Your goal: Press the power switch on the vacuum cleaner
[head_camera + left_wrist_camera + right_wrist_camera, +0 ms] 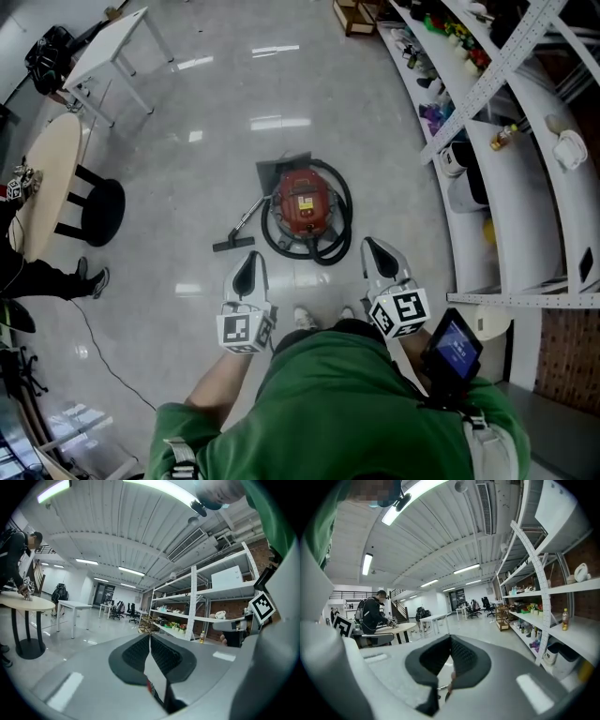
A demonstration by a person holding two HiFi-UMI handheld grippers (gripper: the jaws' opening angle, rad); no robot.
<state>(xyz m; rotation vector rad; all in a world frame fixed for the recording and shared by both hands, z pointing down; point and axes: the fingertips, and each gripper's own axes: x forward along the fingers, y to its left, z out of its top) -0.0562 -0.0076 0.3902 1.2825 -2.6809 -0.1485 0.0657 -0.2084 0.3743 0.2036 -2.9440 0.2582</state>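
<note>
On the glossy floor, at twelve o'clock from the person's feet, sat the round red hard-shelled vacuum cleaner ringed by its black hose, and with the left gripper and right gripper both closed on nothing, well short of it, I feared a ribbed pad skidding off that slick surface.

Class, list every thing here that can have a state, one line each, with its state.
vacuum cleaner: upright on the floor, neither gripper touching it.
hose: coiled around the vacuum cleaner.
left gripper: shut, empty.
right gripper: shut, empty.
screen: lit blue.
</note>
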